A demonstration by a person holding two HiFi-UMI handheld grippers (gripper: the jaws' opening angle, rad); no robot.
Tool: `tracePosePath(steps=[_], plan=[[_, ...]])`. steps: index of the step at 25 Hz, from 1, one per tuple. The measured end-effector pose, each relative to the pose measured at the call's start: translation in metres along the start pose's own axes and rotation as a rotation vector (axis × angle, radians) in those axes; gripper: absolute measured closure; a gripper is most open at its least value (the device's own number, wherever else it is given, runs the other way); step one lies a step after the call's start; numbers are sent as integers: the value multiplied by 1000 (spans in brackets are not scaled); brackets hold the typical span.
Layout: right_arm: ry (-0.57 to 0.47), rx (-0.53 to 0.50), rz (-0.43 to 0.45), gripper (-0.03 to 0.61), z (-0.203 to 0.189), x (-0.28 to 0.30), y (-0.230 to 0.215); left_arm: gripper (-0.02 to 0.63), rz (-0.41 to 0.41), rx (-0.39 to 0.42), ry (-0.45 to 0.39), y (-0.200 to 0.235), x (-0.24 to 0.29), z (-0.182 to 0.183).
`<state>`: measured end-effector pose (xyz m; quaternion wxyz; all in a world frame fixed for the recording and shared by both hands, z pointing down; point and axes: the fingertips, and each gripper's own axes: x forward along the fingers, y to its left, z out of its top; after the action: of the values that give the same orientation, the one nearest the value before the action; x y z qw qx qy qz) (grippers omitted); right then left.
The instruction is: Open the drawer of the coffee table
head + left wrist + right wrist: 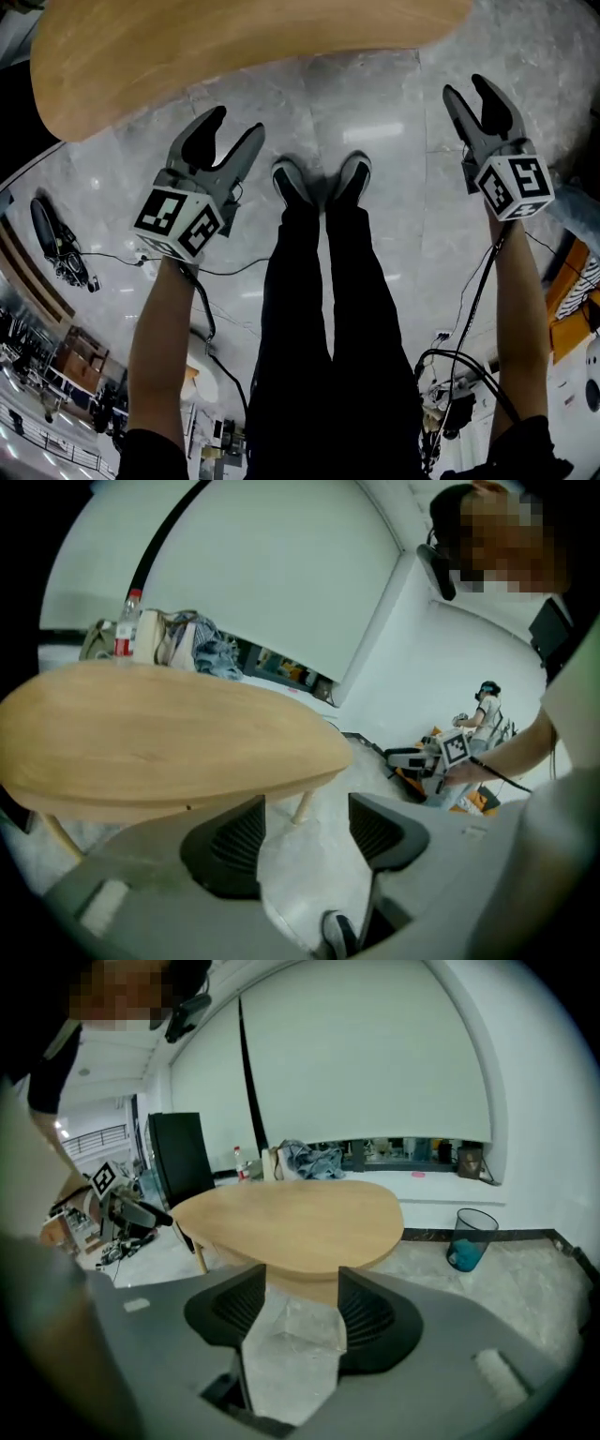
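Standing at the near edge of the bench [234, 37], the low oval wooden coffee table; my shoes [292, 180] are just short of it on the polished stone floor [375, 94].

Left tongs [236, 127]: jaws apart, nothing between the pads. Their own view looks past the underside of the top to one slanted leg [302, 806].

Right tongs [467, 92]: also spread wide and empty, held off the bench's right end and not touching it.

Drawer: no view shows a front, handle or seam for certain. In the right gripper view a wooden panel [319, 1283] sits under the top, framed between the jaws. It may be the drawer face, but I cannot tell. The task looks barely begun, and the drawer, wherever it is, reads as shut.

What could go wrong, as I judge it:
- Going in without a confirmed handle. The tongs could close on the rim of the top or on the apron, and pulling would then drag the whole bench.
- The bench stands on thin legs on a glossy floor. A stiff drawer could make it slide towards me instead of opening. One set of tongs may need to brace the top.
- The overhanging top hides the space beneath it from the head view, so a jaw tip could strike the edge on the way under.
- Cables [469, 309] trail from both tongs down beside my legs and could snag if I step or crouch.
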<state>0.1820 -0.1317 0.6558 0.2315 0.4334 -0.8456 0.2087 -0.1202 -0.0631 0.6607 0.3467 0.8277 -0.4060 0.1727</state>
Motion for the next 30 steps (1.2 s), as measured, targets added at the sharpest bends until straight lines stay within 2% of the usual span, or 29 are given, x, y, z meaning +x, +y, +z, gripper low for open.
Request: tracePosePath(steps=[2, 4, 6, 11, 16, 19, 21, 23, 26, 30], plan=[[42, -36, 45, 326, -17, 20, 7, 321, -58, -57, 27, 7, 17, -23], [70, -55, 82, 327, -30, 34, 9, 318, -79, -98, 47, 18, 31, -41], [77, -55, 85, 327, -38, 46, 2, 319, -70, -128, 59, 31, 45, -55], [18, 51, 60, 327, -53, 68, -30, 319, -15, -224, 23, 60, 72, -73], [2, -5, 71, 347, -68, 96, -44, 319, -43, -245, 2, 76, 105, -91], [2, -57, 76, 341, -76, 110, -49, 319, -11, -269, -19, 94, 127, -105], [-12, -76, 85, 341, -75, 119, -51, 319, 42, -302, -64, 116, 137, -104], [-43, -76, 98, 321, -67, 131, -52, 319, 61, -349, -149, 135, 143, -87], [-85, -79, 131, 291, -54, 143, -46, 318, 17, -428, -256, 145, 146, -68], [-96, -123, 177, 278, -48, 150, -35, 281, -73, -427, -288, 137, 141, -64]])
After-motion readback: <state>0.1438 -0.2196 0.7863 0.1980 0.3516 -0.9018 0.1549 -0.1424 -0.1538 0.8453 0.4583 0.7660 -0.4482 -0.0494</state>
